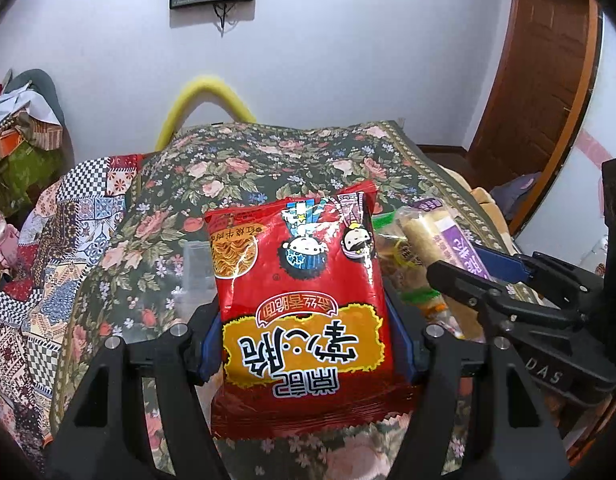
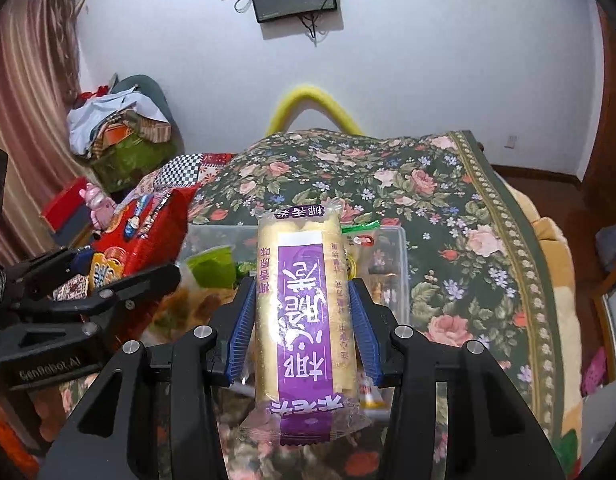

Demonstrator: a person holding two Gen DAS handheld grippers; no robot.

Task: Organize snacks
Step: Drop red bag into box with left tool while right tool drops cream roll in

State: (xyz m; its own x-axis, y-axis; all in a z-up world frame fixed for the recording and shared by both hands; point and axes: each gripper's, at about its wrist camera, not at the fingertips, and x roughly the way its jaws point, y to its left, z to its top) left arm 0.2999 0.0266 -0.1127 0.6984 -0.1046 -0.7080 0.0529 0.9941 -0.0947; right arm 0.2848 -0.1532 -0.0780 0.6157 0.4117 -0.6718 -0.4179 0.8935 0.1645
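Note:
My left gripper [image 1: 304, 344] is shut on a red noodle-snack bag [image 1: 300, 288] and holds it upright above the floral bed cover. My right gripper [image 2: 304, 328] is shut on a long rice-cracker pack with a purple label [image 2: 304, 300], held above a clear plastic bin [image 2: 391, 240] that holds several snack packets. In the left wrist view the cracker pack [image 1: 431, 248] and the right gripper [image 1: 487, 276] sit just to the right of the red bag. In the right wrist view the red bag [image 2: 148, 236] and the left gripper [image 2: 108, 280] are at the left.
The floral blanket [image 2: 447, 208] covers the bed. A patchwork quilt [image 1: 60, 248] lies at the left. A yellow padded hoop [image 1: 204, 100] rises behind the bed. A pile of clothes and boxes [image 2: 120, 128] stands at the far left; a wooden door [image 1: 539, 80] is at the right.

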